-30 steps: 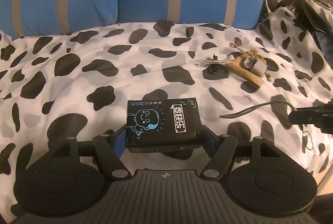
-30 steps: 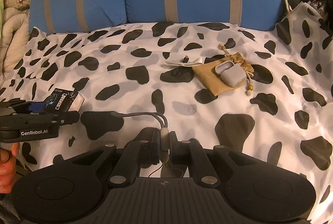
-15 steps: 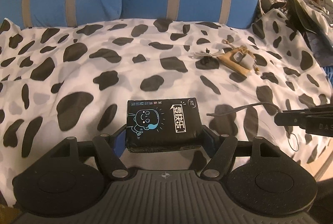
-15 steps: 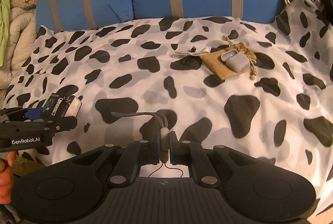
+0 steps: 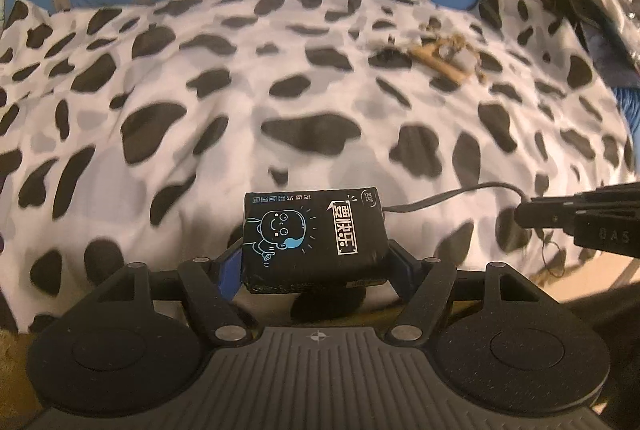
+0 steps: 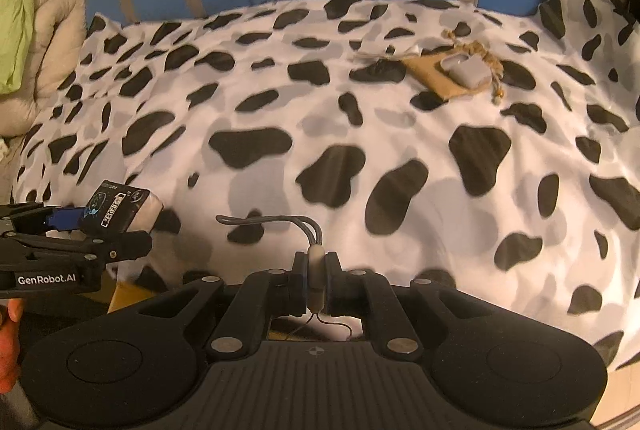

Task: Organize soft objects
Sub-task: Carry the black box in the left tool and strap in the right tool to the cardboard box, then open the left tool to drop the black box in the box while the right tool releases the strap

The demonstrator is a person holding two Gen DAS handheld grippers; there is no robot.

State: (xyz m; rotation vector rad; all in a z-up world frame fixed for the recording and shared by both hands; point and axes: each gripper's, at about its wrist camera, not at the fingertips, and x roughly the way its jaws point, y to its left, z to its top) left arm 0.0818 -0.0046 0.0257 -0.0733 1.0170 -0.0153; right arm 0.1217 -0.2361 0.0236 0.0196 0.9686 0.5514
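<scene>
Left hand-held gripper (image 5: 316, 258) clamps tissue pack (image 5: 314, 230); right hand-held gripper (image 6: 316, 270) pinches grey cord (image 6: 280, 220), probably a lanyard, both lifted clear of bed (image 6: 360, 134) for sorting.

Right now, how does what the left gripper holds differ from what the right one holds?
The left gripper is clamped wide on a bulky black tissue pack with a printed cartoon face; the right gripper pinches shut on a thin grey lanyard. The tissue pack is boxy; the lanyard loops loosely. Both are held above the cow-print blanket.
</scene>
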